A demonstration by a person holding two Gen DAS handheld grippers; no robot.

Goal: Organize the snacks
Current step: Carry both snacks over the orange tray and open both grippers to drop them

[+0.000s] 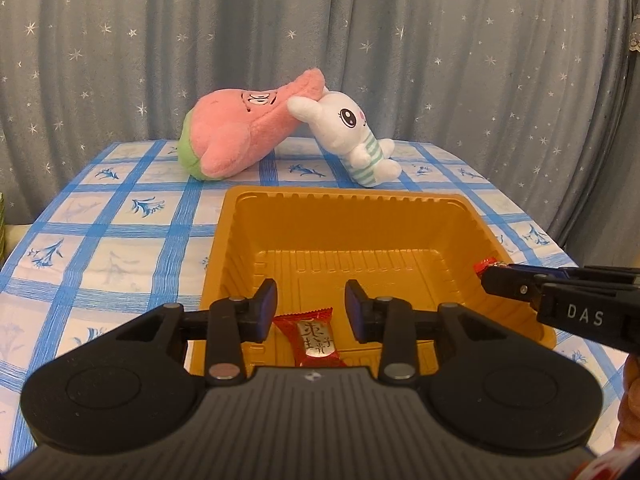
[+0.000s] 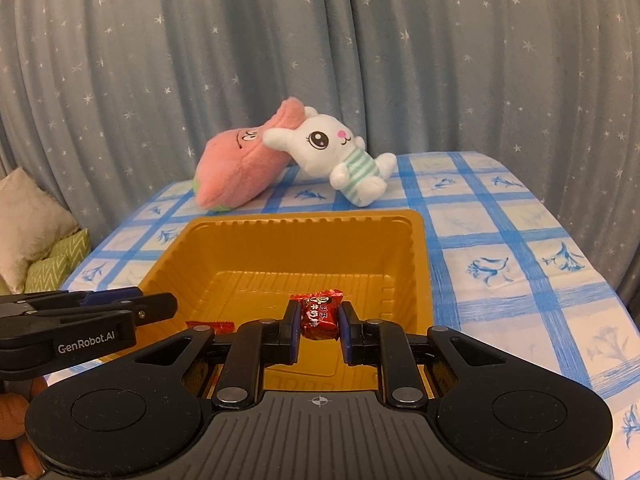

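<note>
While both claws hang over the near end of the golden tray (image 1: pixel 424 208), the picture splits neatly in two: the left claw (image 1: pixel 311 310) stands parted, its blue pads (image 1: pixel 269 300) wide of anything, and a red wrapped candy (image 1: pixel 316 340) lies on the tray floor just below and between them, touching neither pad as far as this view shows. Over on the other side, the right claw (image 2: pixel 319 320) is clamped tight on a second red candy (image 2: pixel 322 314), the wrapper squeezed between the two fingers and held above the tray's floor, near its front wall. From the left wrist view that same right claw reaches in from the right edge, a scrap of red wrapper poking out at its tip (image 1: pixel 486 266) over the tray's right rim. From the right wrist view the left claw comes in from the left, with the loose candy's red edge (image 2: pixel 210 325) peeking out in the tray beside it. And the tray itself sits on a tabletop (image 2: pixel 500 240) covered in a blue-and-white checked cloth. Behind the tray, at the far end, a pink plush toy (image 1: pixel 236 132) lies tipped against a white plush rabbit (image 1: pixel 356 136) in a striped shirt, both well apart from the claws, with a grey star-dotted curtain (image 1: pixel 400 40) hanging behind them.
</note>
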